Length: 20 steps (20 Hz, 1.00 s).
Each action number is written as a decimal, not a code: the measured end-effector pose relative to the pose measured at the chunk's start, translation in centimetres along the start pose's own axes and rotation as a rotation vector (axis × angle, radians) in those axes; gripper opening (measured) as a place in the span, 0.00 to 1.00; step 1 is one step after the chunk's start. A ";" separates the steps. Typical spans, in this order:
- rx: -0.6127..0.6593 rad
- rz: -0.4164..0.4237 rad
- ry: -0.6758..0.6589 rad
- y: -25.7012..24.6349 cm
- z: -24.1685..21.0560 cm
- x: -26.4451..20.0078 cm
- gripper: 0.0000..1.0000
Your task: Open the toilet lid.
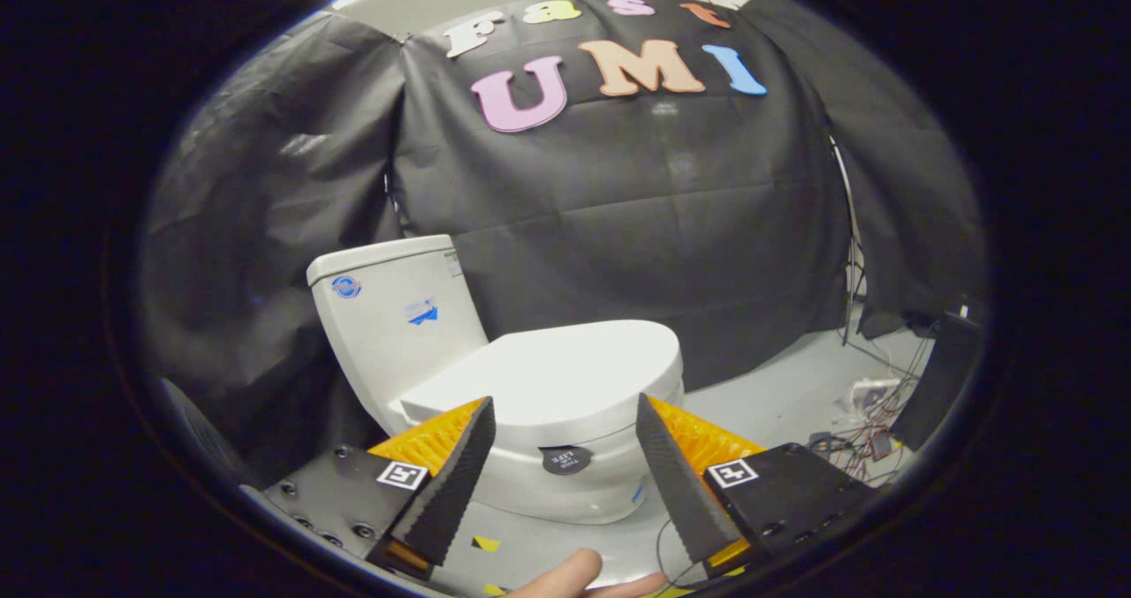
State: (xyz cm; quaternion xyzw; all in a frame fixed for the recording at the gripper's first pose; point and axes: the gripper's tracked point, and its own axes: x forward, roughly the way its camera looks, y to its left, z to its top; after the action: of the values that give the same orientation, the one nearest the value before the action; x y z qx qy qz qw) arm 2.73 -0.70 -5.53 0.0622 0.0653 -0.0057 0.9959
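A white toilet stands ahead on the pale floor, its lid (552,373) lying flat and closed over the bowl (565,483). The tank (393,315) rises behind it against the black cloth, with small blue stickers on its front. My gripper (565,421) is open, its two fingers spread wide with nothing between them. The lid's front rim sits just beyond the fingertips, apart from them. A small dark round tag (565,459) hangs on the bowl's front under the lid's edge.
A tangle of cables and small devices (861,426) lies on the floor beyond the right finger, next to a dark panel (941,377). A thin stand (850,253) runs up the cloth. A fingertip of a hand (565,576) shows beneath the fingers.
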 end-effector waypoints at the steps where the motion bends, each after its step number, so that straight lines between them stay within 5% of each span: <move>1: 0.032 -0.015 -0.007 -0.6 -0.4 0.5 0.99; 10: 0.434 -0.065 0.085 -1.5 -9.5 4.9 0.98; 15: 0.712 -0.027 0.068 -0.3 -10.1 6.4 0.97; 18: 0.844 -0.079 0.122 -0.4 -12.2 7.9 0.61; 20: 0.943 -0.008 0.159 0.9 -11.5 7.7 0.38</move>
State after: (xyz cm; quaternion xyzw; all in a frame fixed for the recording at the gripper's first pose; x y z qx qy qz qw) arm 8.91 1.59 -17.73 0.5073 0.1319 -0.0336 0.8510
